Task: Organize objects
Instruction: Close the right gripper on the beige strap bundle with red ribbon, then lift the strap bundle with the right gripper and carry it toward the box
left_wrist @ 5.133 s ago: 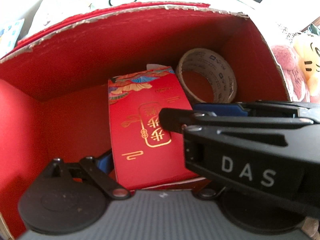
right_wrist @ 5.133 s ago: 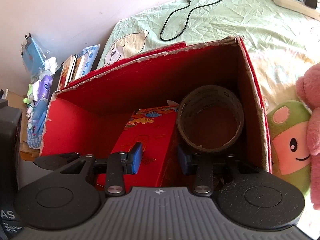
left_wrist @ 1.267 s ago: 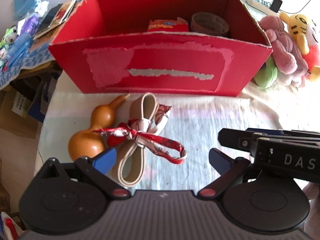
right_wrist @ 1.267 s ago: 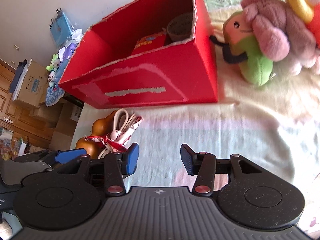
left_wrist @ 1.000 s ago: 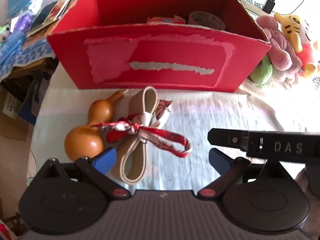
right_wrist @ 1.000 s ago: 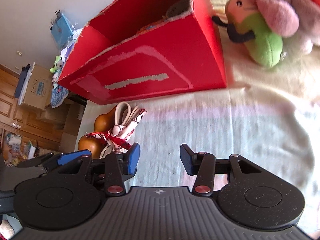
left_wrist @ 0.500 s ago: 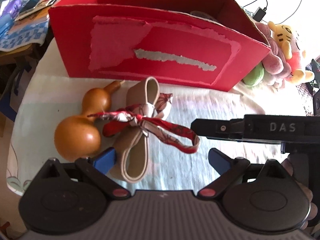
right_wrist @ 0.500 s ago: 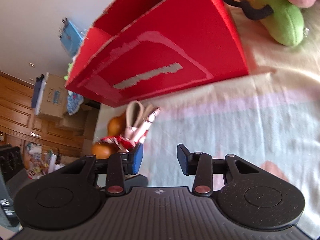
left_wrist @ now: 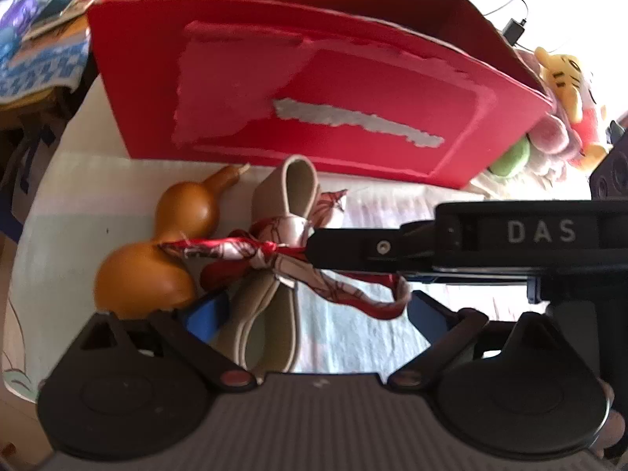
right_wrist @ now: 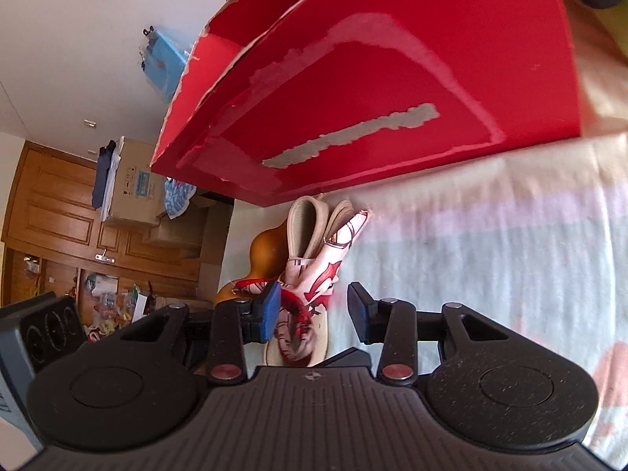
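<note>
Right tongs [right_wrist: 314, 310] gape over the scarf knot on the beige folded belt [right_wrist: 304, 231], nothing gripped; left tongs [left_wrist: 318, 312] open, empty, lower centre. Belt runs lengthwise away toward the red box [left_wrist: 314, 90], gourd [left_wrist: 157, 251] touching at its left. Striped bedsheet [right_wrist: 490, 255]; cluttered room behind.

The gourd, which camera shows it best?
The left wrist view: the gourd lies whole beside the beige strap, only its bottom edge cut off. In the right wrist view just a sliver shows behind the strap.
</note>
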A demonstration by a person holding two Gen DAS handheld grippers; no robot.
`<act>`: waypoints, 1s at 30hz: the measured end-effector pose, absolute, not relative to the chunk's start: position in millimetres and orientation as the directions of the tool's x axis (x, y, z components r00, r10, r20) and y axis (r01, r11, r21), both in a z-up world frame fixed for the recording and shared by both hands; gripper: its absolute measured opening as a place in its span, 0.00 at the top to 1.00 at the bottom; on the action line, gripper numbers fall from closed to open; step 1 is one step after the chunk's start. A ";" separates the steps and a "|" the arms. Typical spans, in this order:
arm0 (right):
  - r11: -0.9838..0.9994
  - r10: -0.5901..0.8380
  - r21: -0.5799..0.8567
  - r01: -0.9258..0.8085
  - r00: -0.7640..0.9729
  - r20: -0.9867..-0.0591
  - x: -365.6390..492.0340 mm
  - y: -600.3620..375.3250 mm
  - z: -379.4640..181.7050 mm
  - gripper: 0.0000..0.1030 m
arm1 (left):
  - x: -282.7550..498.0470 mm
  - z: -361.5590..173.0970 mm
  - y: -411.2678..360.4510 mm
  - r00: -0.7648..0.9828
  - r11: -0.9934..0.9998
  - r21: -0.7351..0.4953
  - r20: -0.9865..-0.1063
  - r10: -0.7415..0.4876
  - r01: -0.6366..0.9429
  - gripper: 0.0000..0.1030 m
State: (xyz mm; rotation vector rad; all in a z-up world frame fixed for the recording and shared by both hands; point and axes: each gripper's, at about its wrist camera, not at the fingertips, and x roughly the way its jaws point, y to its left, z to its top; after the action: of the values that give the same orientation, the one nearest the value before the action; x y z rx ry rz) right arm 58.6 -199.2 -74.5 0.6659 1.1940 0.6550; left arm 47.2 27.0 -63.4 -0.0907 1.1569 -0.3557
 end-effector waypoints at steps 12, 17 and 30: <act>0.609 0.790 0.785 -0.110 0.173 -0.589 66.8 -184.4 -81.8 0.59 | 50.6 -76.4 29.4 0.365 0.948 -0.231 -0.881 -0.300 0.220 0.23; 0.602 0.798 0.787 -0.134 0.155 -0.583 72.4 -182.2 -78.6 0.60 | 45.0 -75.2 24.8 0.375 0.944 -0.199 -0.881 -0.290 0.262 0.37; 0.609 0.793 0.782 -0.134 0.113 -0.599 71.7 -190.9 -82.3 0.61 | 43.4 -77.8 7.0 0.406 0.934 -0.097 -0.882 -0.241 0.345 0.42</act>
State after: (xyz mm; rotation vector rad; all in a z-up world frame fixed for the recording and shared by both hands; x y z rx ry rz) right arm 71.7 -190.9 -82.3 0.6413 1.2862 0.7529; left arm 43.4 7.0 -77.8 0.1064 1.0926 -0.3703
